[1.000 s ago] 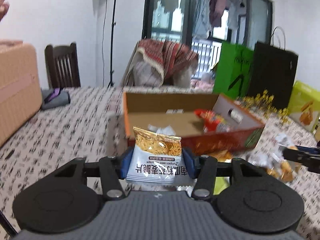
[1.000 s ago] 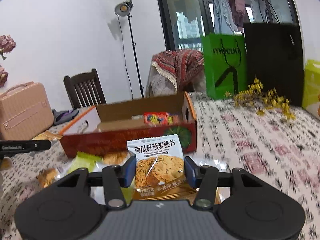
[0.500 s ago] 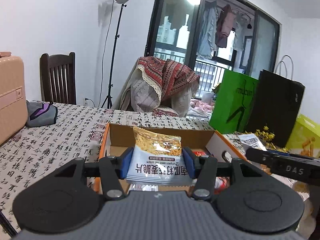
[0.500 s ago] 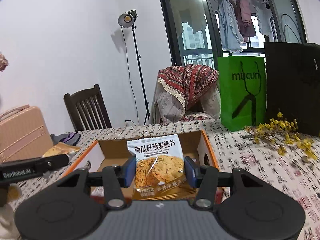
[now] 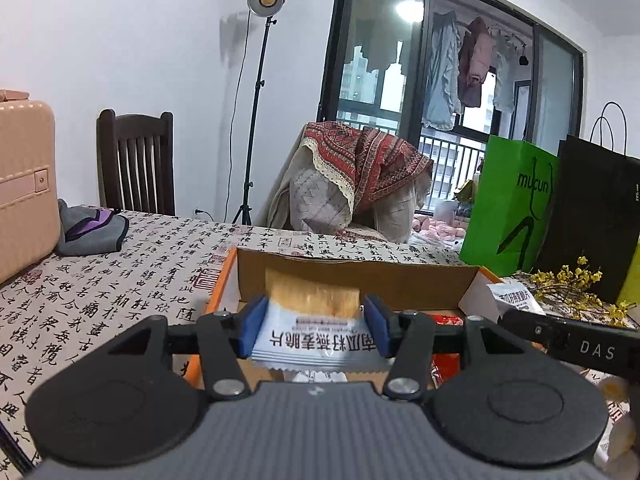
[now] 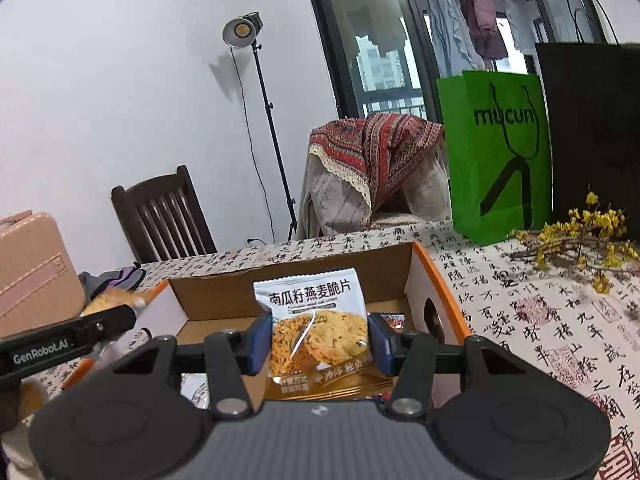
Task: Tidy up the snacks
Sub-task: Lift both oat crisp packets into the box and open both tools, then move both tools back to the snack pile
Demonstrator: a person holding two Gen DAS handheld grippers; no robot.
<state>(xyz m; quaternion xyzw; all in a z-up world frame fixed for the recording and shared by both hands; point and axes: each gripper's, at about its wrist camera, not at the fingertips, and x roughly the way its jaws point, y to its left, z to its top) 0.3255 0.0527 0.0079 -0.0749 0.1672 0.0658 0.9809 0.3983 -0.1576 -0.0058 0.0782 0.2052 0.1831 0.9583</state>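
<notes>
In the left view the left gripper (image 5: 314, 326) is clamped across an upside-down packet (image 5: 312, 336) over the box (image 5: 360, 276). In the right view the right gripper (image 6: 318, 340) pinches a second packet (image 6: 316, 320) likewise; both look light, crinkly and crushable, best gripped at the side edges.

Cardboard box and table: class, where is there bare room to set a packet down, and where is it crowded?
Free: the box floor behind the right gripper's packet; the tablecloth between box and grey pouch. Crowded: the box's right end with the red packet, and the yellow flowers.
</notes>
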